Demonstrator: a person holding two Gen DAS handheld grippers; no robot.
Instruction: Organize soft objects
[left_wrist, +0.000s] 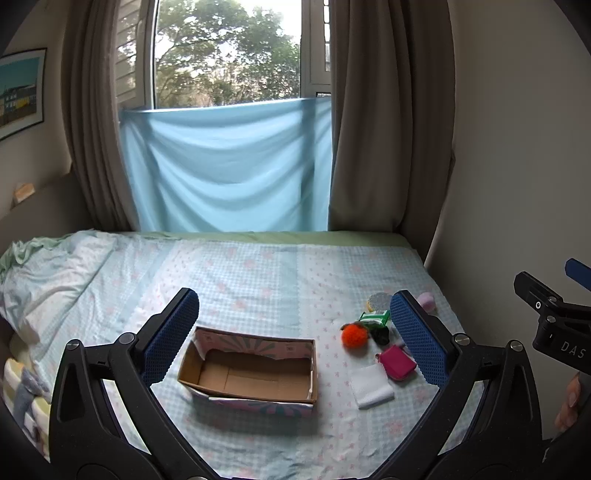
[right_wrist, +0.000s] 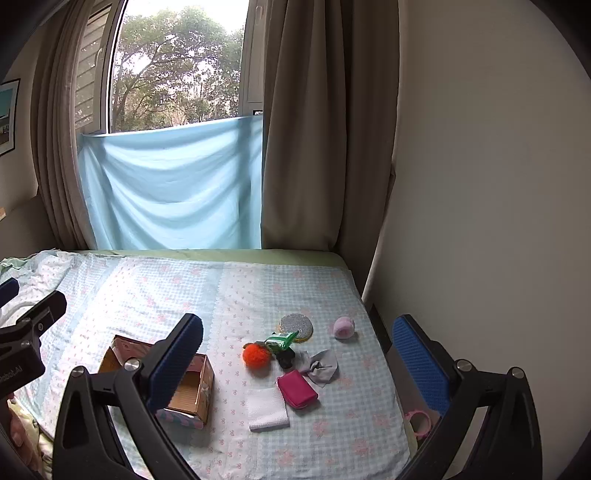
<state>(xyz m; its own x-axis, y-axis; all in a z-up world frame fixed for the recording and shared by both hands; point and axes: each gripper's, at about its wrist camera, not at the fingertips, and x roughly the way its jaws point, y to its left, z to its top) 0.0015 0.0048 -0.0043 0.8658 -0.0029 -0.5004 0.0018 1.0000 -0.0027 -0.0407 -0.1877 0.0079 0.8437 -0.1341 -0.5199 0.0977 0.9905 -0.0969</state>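
Cardboard box, open-topped and with nothing in it, is sitting on the bed between the fingers of the left gripper, nearer the left one. Both tools are hovering above the bedspread; the left gripper is spread wide and holding nothing, and the right gripper is likewise spread wide with nothing between its pads. Soft items are lying in a loose cluster framed by the right gripper's fingers: an orange pom-pom, a white folded cloth touching a magenta pouch, a grey bow, a green packet overlapping a round glittery sponge, and a pink puff set apart toward the right finger. A small dark item just beside the pom-pom is too unclear to name. Judgement: the step in hand is a first pick, with nothing yet in the box. Doing it well likely means the right gripper taking an outlying piece, such as the white cloth or the pom-pom, descending straight and closing gently so neighbours are not dragged along. The left gripper is well placed to steady the light box if it shifts on the soft bedspread.
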